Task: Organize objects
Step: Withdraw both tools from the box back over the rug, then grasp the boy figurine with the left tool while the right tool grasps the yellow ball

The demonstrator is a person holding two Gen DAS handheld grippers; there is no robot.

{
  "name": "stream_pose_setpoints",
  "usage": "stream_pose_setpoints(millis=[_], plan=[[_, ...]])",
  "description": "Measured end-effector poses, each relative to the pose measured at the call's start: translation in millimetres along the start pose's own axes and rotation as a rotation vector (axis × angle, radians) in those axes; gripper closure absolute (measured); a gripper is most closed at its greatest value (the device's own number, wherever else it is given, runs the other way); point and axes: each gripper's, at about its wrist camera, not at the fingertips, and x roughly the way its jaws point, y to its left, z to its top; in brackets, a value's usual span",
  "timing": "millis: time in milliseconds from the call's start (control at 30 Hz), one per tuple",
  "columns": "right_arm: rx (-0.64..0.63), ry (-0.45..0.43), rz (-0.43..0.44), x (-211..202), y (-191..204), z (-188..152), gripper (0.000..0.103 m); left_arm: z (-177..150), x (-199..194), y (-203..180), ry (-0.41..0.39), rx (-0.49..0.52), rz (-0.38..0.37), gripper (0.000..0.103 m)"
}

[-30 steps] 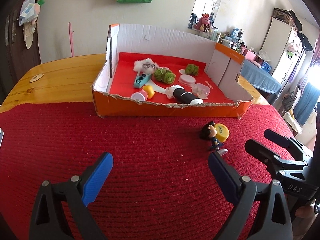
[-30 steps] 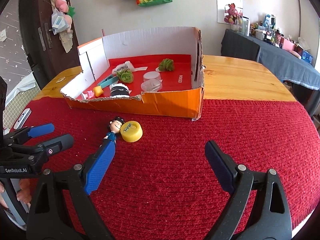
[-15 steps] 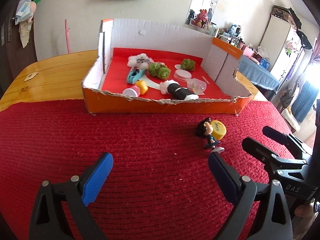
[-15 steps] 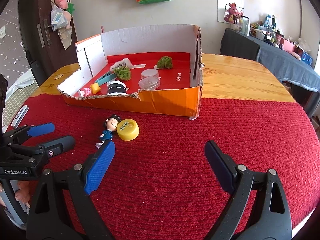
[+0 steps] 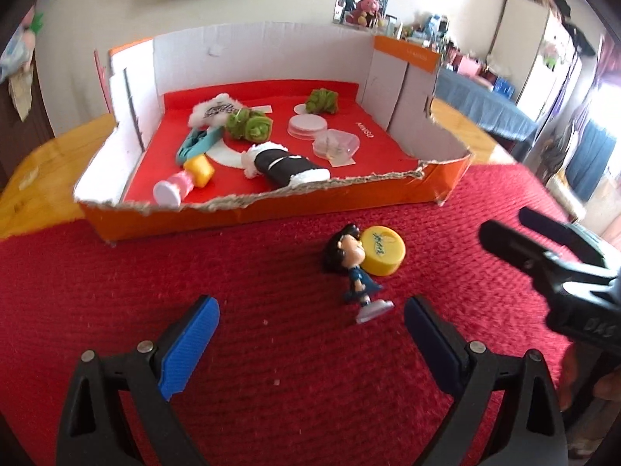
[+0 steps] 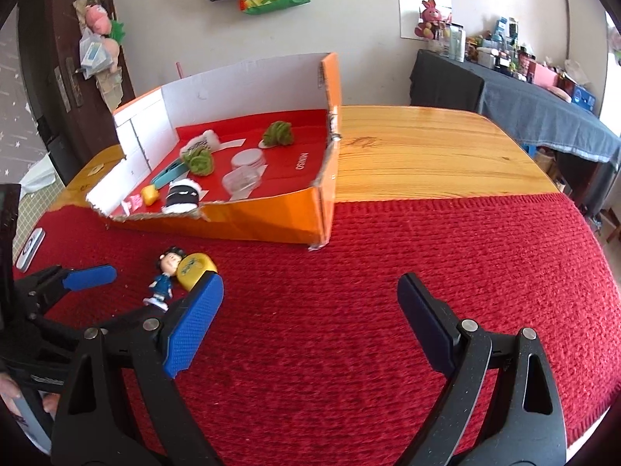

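Observation:
A small doll figure (image 5: 355, 268) with black hair and a blue dress lies on the red knitted mat (image 5: 116, 295), its head against a yellow cap (image 5: 382, 250). Both lie just in front of an orange cardboard box (image 5: 271, 209) with a red floor. My left gripper (image 5: 310, 341) is open, hovering over the mat with the doll just ahead of its right finger. In the right wrist view the doll (image 6: 165, 275) and cap (image 6: 192, 270) sit by the left finger of my open right gripper (image 6: 310, 322). Nothing is between either pair of fingers.
The box holds green pompoms (image 5: 248, 126), a black and white roll (image 5: 285, 163), a teal clip (image 5: 196, 143), clear lids (image 5: 333, 143) and a yellow and pink piece (image 5: 182, 182). Bare wooden table (image 6: 419, 155) lies right of the box. A phone (image 6: 31, 248) rests at the mat's left edge.
Both grippers have moved closer to the box and the doll, which now look larger and nearer. The view has rolled slightly. Both grippers stay open and nothing on the mat has shifted.

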Motion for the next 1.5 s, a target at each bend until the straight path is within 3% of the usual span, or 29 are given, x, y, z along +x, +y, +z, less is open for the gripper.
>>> stream_pose_setpoints(millis=[167, 300, 467, 600, 833, 967, 1133, 1200, 1333, 1433, 1500], plan=[[0.013, 0.020, -0.006, 4, -1, 0, 0.011, 1, 6, 6, 0.000, 0.038, 0.083, 0.005], [-0.035, 0.052, 0.012, 12, 13, -1, 0.011, 3, 3, 27, -0.002, 0.017, 0.098, 0.005], [-0.111, 0.110, 0.057, 26, 31, -1, 0.011, 7, 2, 34, 0.001, 0.093, 0.048, 0.006], [-0.160, 0.155, 0.075, 36, 39, 0, 0.011, 12, 4, 30, 0.014, 0.166, -0.043, 0.015], [-0.231, 0.195, 0.073, 50, 49, 7, 0.011, 22, 9, 16, 0.018, 0.312, -0.096, 0.036], [-0.272, 0.214, 0.060, 59, 55, 7, 0.013, 22, 10, 12, 0.015, 0.362, -0.131, 0.043], [-0.303, 0.206, 0.068, 62, 60, 8, 0.025, 22, 10, 12, 0.006, 0.390, -0.176, 0.054], [-0.302, 0.201, 0.067, 62, 62, 8, 0.032, 20, 10, 11, -0.009, 0.450, -0.212, 0.057], [-0.298, 0.193, 0.083, 63, 65, 9, 0.046, 17, 6, 10, -0.013, 0.454, -0.258, 0.075], [-0.296, 0.190, 0.095, 63, 67, 10, 0.058, 15, 5, 9, -0.011, 0.450, -0.287, 0.079], [-0.314, 0.183, 0.110, 63, 71, 9, 0.074, 15, 5, 11, -0.013, 0.442, -0.291, 0.079]])
